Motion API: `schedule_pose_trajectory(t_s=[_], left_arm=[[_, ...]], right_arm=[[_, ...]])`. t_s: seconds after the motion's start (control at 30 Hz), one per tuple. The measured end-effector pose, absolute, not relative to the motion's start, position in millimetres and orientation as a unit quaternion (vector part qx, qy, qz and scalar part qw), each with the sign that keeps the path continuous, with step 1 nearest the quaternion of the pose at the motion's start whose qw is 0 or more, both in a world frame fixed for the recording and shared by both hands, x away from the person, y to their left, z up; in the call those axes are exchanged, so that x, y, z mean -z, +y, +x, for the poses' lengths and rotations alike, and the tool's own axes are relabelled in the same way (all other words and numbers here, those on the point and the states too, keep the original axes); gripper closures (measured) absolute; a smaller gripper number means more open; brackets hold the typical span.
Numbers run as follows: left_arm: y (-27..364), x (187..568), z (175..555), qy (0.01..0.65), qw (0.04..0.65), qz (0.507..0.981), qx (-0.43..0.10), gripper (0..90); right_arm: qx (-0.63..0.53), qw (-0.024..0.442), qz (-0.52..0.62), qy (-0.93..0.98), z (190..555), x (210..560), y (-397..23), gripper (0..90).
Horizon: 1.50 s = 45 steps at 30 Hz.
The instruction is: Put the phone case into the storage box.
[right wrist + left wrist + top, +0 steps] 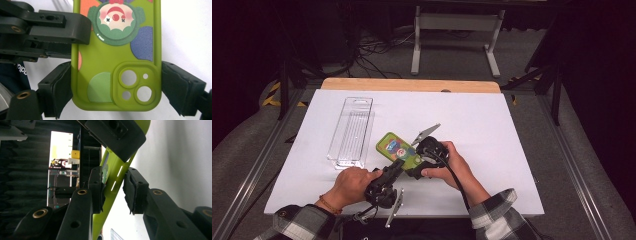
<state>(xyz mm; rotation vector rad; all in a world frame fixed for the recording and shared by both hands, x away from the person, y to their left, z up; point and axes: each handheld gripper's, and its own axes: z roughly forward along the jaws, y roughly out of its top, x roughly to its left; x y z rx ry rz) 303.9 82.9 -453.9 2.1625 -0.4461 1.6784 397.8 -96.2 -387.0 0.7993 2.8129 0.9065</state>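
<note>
A green phone case (397,148) with a cartoon face lies tilted above the white table, held between both grippers. My right gripper (116,87) is shut across the case's width at the camera-cutout end (136,86), with a pad pressed on each side. My left gripper (113,187) straddles the case's long edge (98,225). Its left pad (98,192) touches the case, and a thin gap shows at the right pad (133,195). In the high view the left gripper (398,166) comes from the lower left and the right gripper (417,167) from the right.
A clear plastic package (352,131) lies on the white table sheet (492,130) to the left of the case. A wooden strip (412,85) runs along the table's far side. A white frame (457,30) stands on the floor behind.
</note>
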Motion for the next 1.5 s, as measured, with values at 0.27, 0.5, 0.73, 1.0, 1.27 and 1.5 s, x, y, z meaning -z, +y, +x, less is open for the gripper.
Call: schedule_pose_trajectory(t_s=[0.27,0.5,0.73,1.0,1.27,1.5], left_arm=[[81,455,304,-0.170,0.165,0.771,-0.591,77.8],[81,454,304,-0.171,0.167,0.770,-0.591,78.5],[81,454,304,-0.175,0.170,0.767,-0.594,78.6],[82,453,304,-0.170,0.171,0.767,-0.594,78.8],[85,451,307,-0.158,0.174,0.766,-0.599,78.9],[87,447,308,-0.156,0.164,0.765,-0.603,79.0]], right_arm=[[-0.300,0.042,0.264,0.916,397,385,-97,16.4],[-0.305,0.044,0.263,0.914,396,383,-98,16.2],[-0.308,0.038,0.267,0.912,397,383,-99,16.0],[-0.313,0.036,0.267,0.911,396,381,-101,15.6],[-0.330,0.034,0.280,0.901,396,377,-107,14.9],[-0.343,0.043,0.280,0.895,393,369,-114,16.3]])
